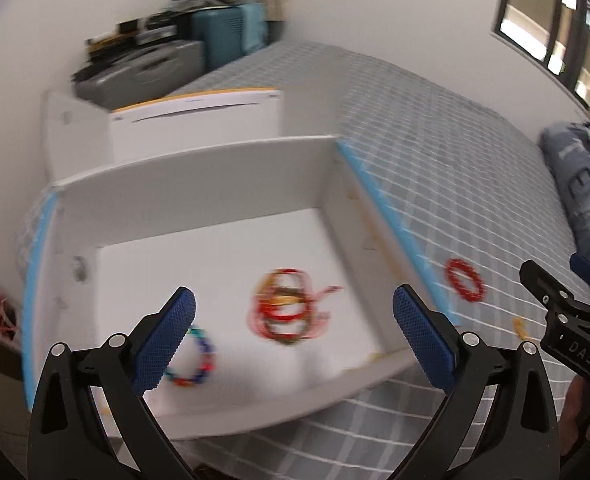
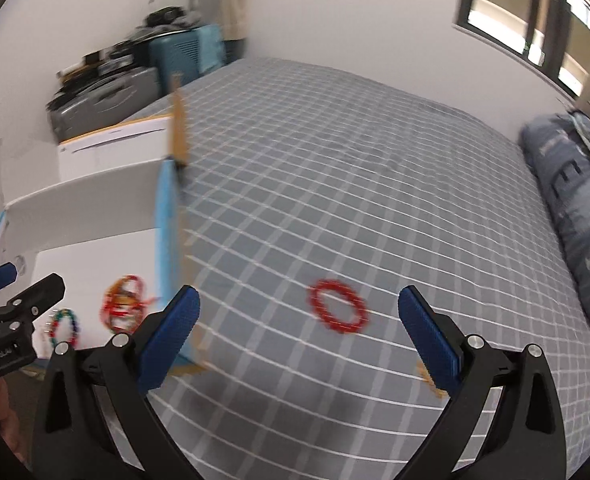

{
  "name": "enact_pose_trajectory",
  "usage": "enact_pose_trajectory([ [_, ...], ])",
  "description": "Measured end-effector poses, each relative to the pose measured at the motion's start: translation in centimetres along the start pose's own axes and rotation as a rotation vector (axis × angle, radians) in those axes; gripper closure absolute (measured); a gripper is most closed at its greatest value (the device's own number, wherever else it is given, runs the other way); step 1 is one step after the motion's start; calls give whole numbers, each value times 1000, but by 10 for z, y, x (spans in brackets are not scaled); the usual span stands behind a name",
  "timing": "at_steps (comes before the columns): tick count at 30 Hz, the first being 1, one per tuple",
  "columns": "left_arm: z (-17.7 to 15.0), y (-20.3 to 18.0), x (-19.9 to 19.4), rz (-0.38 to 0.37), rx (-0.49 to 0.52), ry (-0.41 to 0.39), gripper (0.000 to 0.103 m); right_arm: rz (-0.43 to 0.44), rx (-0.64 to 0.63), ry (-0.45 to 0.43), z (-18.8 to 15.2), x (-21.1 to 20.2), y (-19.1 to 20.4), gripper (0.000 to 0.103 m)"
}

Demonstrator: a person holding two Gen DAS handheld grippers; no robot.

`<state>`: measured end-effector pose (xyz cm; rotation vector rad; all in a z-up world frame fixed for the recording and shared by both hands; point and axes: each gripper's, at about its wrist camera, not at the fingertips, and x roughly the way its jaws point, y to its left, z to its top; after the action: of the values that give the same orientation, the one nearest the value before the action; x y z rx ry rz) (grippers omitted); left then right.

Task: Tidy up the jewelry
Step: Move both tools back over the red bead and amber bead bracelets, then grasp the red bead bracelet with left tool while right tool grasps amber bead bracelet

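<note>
Right of the open white cardboard box (image 2: 95, 208), the red beaded bracelet (image 2: 338, 312) lies on the bed; both tongs, left (image 1: 294, 332) and right (image 2: 299, 336), gape empty, so centre the right one over the ring before closing.

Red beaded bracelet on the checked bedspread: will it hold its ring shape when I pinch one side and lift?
The red beaded bracelet looks strung, so it would probably sag into a loop. It seems light. The soft grey checked bedspread may give under the pads, so a shallow pinch might slip.

Box top: I see the white box (image 1: 199, 168) open above, walls all round.
Right of box: checked bedspread (image 2: 335, 160) lies bare around one red bracelet (image 2: 338, 312).
Far right of box: pillow (image 2: 575, 216) blocks.
</note>
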<state>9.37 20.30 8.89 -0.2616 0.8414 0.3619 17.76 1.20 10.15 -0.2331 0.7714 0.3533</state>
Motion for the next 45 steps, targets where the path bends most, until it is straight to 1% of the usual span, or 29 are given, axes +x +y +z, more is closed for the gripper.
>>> enact_pose_trajectory([
  [3, 1, -38, 3, -41, 45, 6, 6, -38, 30, 12, -11, 2, -37, 7],
  [5, 0, -67, 2, -83, 75, 1, 6, -62, 60, 24, -20, 5, -66, 7],
  [7, 0, -89, 2, -106, 103, -8, 6, -78, 84, 38, -30, 11, -90, 7],
  [8, 0, -107, 3, -121, 128, -11, 6, -87, 96, 47, -35, 15, -102, 7],
  [11, 0, -143, 12, -142, 183, -9, 6, -105, 120, 70, -52, 28, -131, 7],
  [15, -1, -186, 41, -140, 252, 5, 6, -112, 155, 92, -73, 49, -160, 7],
  [20, -8, -222, 95, -151, 306, 70, 6, -103, 181, 122, -97, 72, -174, 8],
  [25, -14, -235, 142, -160, 324, 113, 6, -74, 208, 144, -120, 96, -182, 8],
  [28, -18, -236, 161, -163, 336, 125, 6, -57, 210, 150, -130, 105, -180, 8],
  [31, -22, -236, 177, -185, 329, 142, 6, -52, 191, 153, -135, 109, -173, 8],
  [34, -26, -236, 191, -179, 321, 139, 6, -50, 162, 164, -138, 113, -166, 12],
  [38, -34, -233, 212, -191, 296, 166, 6, -33, 155, 186, -142, 119, -161, 19],
  [41, -36, -238, 213, -158, 334, 143, 6, -31, 155, 188, -143, 122, -160, 23],
  [42, -36, -238, 213, -157, 332, 141, 6, -28, 155, 187, -143, 122, -161, 25],
  [44, -36, -239, 214, -158, 326, 141, 7, -19, 157, 185, -143, 121, -160, 36],
  [45, -36, -240, 215, -157, 321, 141, 8, -15, 154, 184, -143, 120, -160, 38],
])
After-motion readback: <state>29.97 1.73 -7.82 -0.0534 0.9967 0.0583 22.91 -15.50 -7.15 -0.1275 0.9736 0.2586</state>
